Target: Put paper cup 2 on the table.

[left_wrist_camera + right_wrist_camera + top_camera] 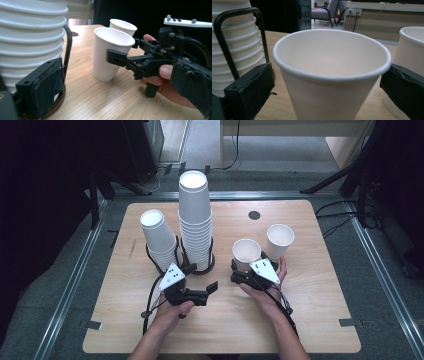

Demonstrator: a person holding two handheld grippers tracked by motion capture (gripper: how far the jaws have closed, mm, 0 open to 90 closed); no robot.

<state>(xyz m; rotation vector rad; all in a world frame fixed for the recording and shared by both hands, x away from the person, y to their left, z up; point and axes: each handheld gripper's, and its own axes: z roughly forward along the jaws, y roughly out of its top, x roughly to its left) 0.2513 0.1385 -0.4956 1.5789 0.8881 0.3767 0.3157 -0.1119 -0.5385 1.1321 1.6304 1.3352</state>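
**A:** What are the grippers doing?

**B:** The right gripper (243, 268) has its jaws spread wide on either side of an upright white paper cup (246, 252). In the right gripper view the cup (329, 82) stands between the two black pads with a gap at each side, so nothing pinches it. The left gripper (202, 281) sits to the left of it, jaws apart and holding nothing, close to the base of a cup stack.

**A:** Where does that cup stand?

**B:** On the wooden table (310, 320), right of centre and near the person. A second upright cup (279, 240) is just beyond it to the right, close beside it but apparently not touching.

**A:** How should this step go?

**B:** The cup looks freshly set down, so I judge the job is to back the right gripper straight towards the person, keeping the pads off the cup's thin wall. A sideways brush could tip it or knock it into its neighbour.

**A:** What else holds things?

**B:** Two black wire holders on the left. The tall stack (194, 217) of upside-down cups sits in the holder nearer the centre; a short stack (159, 237) leans in the holder to its left. Both loose cups are empty inside, as far as their pale interiors show.
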